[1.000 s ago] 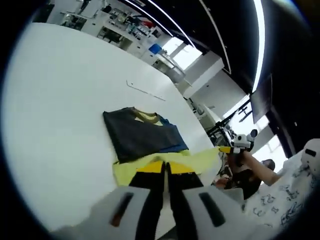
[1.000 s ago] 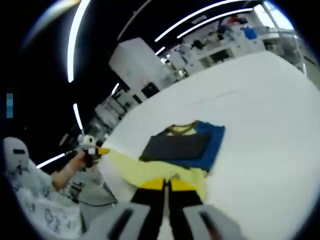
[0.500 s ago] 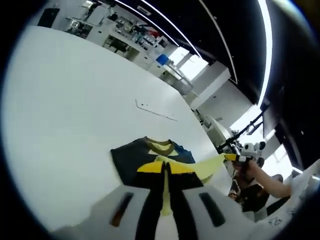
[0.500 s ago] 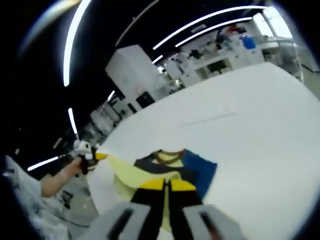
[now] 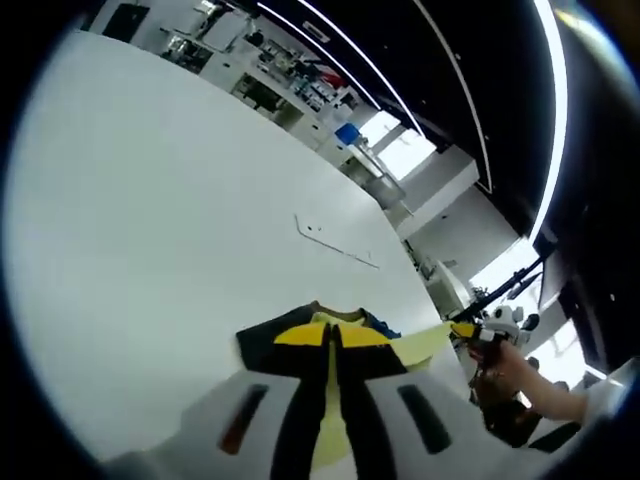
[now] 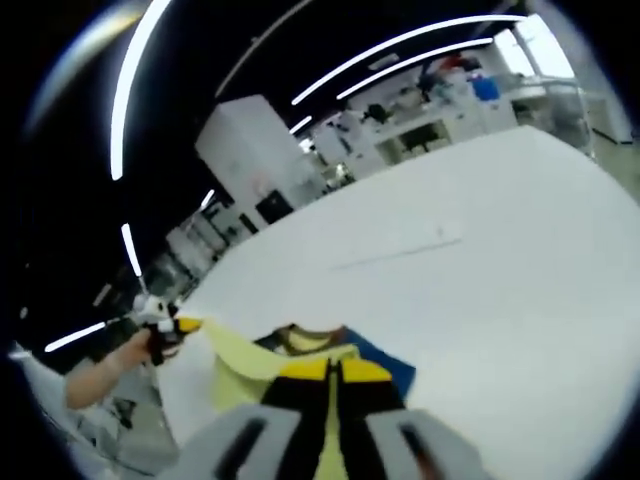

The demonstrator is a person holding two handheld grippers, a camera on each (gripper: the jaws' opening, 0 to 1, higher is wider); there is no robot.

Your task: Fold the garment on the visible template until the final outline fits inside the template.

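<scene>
The garment (image 5: 268, 345) lies folded on the white table (image 5: 150, 200), dark with a yellow collar (image 5: 338, 318) and a blue edge (image 6: 385, 358). Its yellow layer (image 5: 420, 345) is lifted and stretched between both grippers. My left gripper (image 5: 331, 336) is shut on one corner of that yellow cloth. In the right gripper view, my right gripper (image 6: 335, 370) is shut on the other corner, and the yellow cloth (image 6: 245, 355) runs left to the left gripper (image 6: 160, 330) held in a hand. The right gripper (image 5: 490, 325) appears at the right of the left gripper view.
A thin line mark (image 5: 335, 245) lies on the table beyond the garment, also seen as a faint line (image 6: 400, 252). Shelves and benches with clutter (image 5: 290, 80) stand past the far table edge. A person's hand (image 5: 510, 365) is off the table's near side.
Both grippers have carried the yellow cloth forward over the dark folded part toward the collar. Less of the dark and blue cloth shows now.
</scene>
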